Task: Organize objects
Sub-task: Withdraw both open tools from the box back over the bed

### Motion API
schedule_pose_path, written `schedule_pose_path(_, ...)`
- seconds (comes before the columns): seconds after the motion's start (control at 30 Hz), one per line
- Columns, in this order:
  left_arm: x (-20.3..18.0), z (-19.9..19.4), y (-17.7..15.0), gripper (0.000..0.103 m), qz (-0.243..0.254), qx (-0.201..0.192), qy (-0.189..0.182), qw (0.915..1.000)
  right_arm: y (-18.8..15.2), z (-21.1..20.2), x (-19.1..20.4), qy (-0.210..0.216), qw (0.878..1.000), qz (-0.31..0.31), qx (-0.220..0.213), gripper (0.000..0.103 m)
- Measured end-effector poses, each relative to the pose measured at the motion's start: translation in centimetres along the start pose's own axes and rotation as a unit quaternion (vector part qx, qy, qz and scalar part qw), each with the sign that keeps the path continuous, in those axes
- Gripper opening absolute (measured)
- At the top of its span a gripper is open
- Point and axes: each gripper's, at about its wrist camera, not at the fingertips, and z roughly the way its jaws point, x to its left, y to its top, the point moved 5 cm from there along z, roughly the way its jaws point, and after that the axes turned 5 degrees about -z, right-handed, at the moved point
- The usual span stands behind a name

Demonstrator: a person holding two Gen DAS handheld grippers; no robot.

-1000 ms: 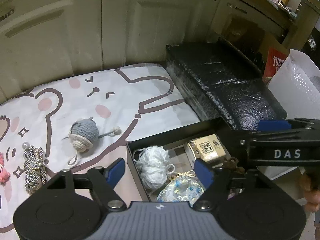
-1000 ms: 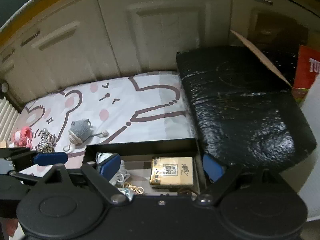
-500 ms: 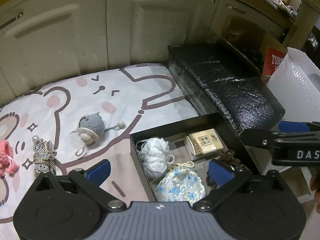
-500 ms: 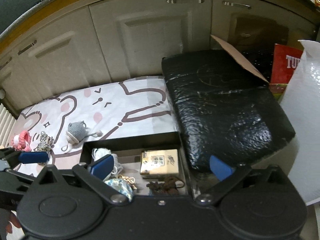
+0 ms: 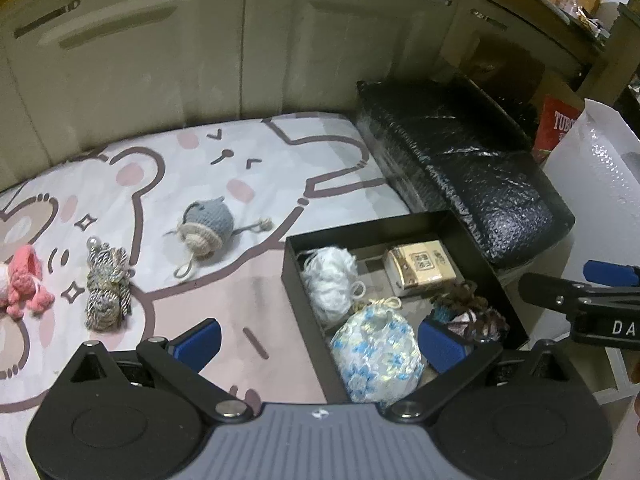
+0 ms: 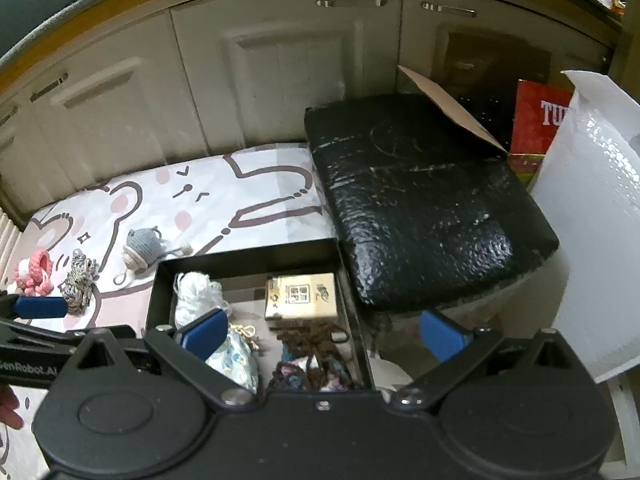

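An open black box [image 5: 292, 264] sits on the bear-print mat [image 5: 248, 152]. It holds a white yarn ball [image 5: 330, 280], a tan carton [image 5: 420, 266], a blue-flowered pouch [image 5: 378, 350] and a brown tangled bundle [image 5: 468, 312]. Left of it on the mat lie a grey crochet mouse [image 5: 206, 224], a braided cord bundle [image 5: 106, 288] and a pink crochet toy [image 5: 24, 280]. My left gripper [image 5: 320, 340] hangs open over the box's near left edge, holding nothing. My right gripper [image 6: 323, 336] is open and empty above the box's [image 6: 256, 250] near right side.
A black wrapped block [image 5: 468, 168] lies right of the mat, against the box's far corner. A white bubble-wrap bag [image 5: 600, 184] and a red carton [image 5: 558, 128] stand further right. Cream cabinet doors [image 5: 160, 60] close off the back.
Both grippers' jaws have spread wider. Both have drawn back from the box, so more of its contents and the mat shows.
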Motion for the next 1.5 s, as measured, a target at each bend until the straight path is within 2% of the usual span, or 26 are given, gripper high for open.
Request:
schedule_pose_path(0.53, 2.1, -0.7, -1.1, 0.103, -0.016, 0.010, 0.019, 0.9996, -2.2, 0.0, 0.1, -0.026, 0.999, -0.002, 0.033, 0.103)
schedule_pose_path(0.8, 4.8, -1.0, -1.2, 0.103, -0.036, 0.009, 0.032, 0.9988, -2.3, 0.4, 1.3, -0.028, 0.999, -0.004, 0.041, 0.103)
schedule_pose_path(1.1, 8.8, -2.5, -1.0, 0.103, -0.061, -0.012, 0.053, 0.9967, -1.1, 0.9, 4.1, -0.020, 0.999, -0.004, 0.032, 0.103)
schedule_pose_path(1.5, 15.0, -4.1, -1.7, 0.103, -0.097, -0.025, 0.088, 0.9911, 0.1, 2.5, 9.7, 0.012, 0.999, -0.031, 0.032, 0.103)
